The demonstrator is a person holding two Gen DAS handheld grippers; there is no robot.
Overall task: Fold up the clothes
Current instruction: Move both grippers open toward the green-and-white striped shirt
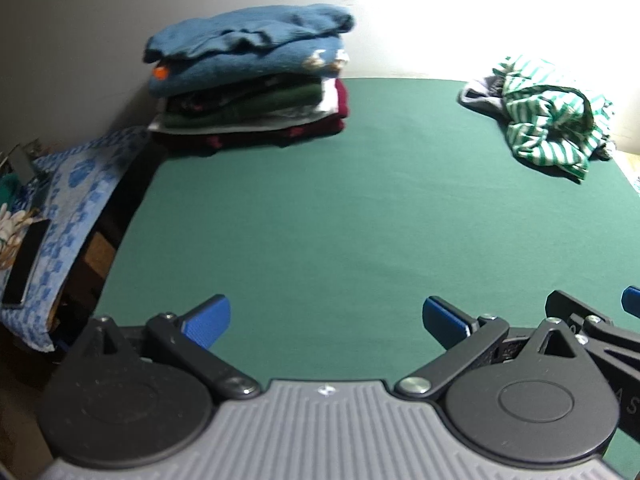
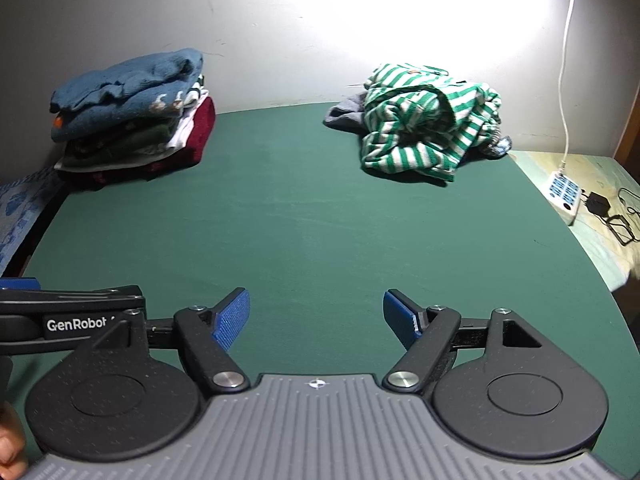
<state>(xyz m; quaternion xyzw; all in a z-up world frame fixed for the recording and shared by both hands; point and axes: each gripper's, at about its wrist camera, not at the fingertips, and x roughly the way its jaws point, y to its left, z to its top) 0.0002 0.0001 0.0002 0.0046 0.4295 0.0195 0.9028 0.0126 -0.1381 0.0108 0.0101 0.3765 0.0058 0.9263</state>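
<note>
Our left gripper has its blue pads spread wide with nothing between them, and our right gripper is just the same: fingers apart, empty, only bare cloth showing in the gap. The two tools sit side by side at the near edge, each one's arm poking into the other's view.

Beyond the fingertips lies a broad bare stretch of the green table cover, with no garment spread on it for folding.

Further out, at the far left against the wall, we see a stack of folded clothes: a blue knit on top, then green, white and dark red layers beneath, edges roughly squared. That part of the work lies finished.

At the far right, well apart from the stack, a green-and-white striped garment sits in a crumpled heap, with a grey garment partly tucked under its left side. A further scrap of cloth peeks out at the heap's right, too small for us to name. These lie unfolded, so we judge most of the pile is folded and these last pieces remain.
</note>
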